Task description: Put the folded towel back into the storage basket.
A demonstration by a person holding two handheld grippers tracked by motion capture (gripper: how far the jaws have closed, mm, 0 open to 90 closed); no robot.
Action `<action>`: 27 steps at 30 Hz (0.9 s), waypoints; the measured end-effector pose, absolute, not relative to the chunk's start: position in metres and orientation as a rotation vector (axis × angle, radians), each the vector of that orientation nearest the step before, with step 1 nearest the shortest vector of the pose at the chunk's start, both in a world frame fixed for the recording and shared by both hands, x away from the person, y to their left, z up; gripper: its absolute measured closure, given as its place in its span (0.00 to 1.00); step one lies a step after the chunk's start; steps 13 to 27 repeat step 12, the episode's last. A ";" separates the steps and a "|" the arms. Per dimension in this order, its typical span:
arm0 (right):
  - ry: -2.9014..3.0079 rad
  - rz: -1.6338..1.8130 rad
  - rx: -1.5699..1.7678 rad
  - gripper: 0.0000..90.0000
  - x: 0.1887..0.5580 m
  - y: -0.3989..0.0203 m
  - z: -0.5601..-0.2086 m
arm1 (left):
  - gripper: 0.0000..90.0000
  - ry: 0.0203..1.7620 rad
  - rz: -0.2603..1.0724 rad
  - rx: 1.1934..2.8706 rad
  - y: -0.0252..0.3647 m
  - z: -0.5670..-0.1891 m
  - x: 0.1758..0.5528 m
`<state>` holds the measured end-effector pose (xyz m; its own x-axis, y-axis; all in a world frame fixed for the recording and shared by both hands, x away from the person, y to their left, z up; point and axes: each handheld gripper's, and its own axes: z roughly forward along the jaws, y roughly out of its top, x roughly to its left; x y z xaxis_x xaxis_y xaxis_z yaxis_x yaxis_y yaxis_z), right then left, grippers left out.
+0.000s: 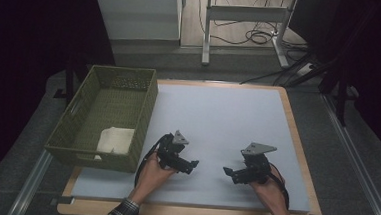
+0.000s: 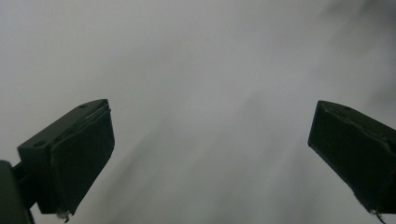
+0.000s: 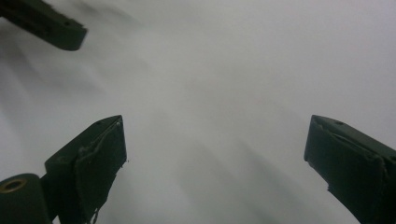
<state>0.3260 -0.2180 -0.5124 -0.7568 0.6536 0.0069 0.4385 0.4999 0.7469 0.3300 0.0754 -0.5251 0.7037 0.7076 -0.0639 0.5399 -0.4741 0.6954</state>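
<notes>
I see the folded white cloth (image 1: pixel 115 139) lying flat in the near corner of the green woven basket (image 1: pixel 146 110), which stands at the worktop's left edge.

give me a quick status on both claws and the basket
Left claw open, empty. Right claw open, empty. Green basket at mat's left, white folded cloth inside. Nothing between the claws.

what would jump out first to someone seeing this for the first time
Two hand-held grippers face each other low over the pale grey mat: the left gripper and the right gripper, both open with nothing between their fingers. At the table's left stands an olive woven basket with a folded white cloth in its near corner.
</notes>
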 end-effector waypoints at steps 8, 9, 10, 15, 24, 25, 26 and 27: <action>2.489 1.004 0.912 0.06 0.323 -0.228 -0.533 | 0.00 0.959 0.330 2.210 0.077 -0.546 0.325; 2.493 0.997 0.906 0.06 0.323 -0.227 -0.533 | 0.00 0.957 0.331 2.211 0.077 -0.546 0.325; 2.493 0.997 0.907 0.06 0.323 -0.227 -0.534 | 0.00 0.957 0.328 2.208 0.077 -0.546 0.325; 2.492 1.001 0.909 0.06 0.323 -0.228 -0.534 | 0.00 0.957 0.329 2.206 0.077 -0.546 0.325; 2.492 1.001 0.909 0.06 0.323 -0.228 -0.534 | 0.00 0.957 0.329 2.206 0.077 -0.546 0.325; 2.492 1.001 0.909 0.06 0.323 -0.228 -0.534 | 0.00 0.957 0.329 2.206 0.077 -0.546 0.325; 2.492 1.001 0.909 0.06 0.323 -0.228 -0.534 | 0.00 0.957 0.329 2.206 0.077 -0.546 0.325; 2.492 1.001 0.909 0.06 0.323 -0.228 -0.534 | 0.00 0.957 0.329 2.206 0.077 -0.546 0.325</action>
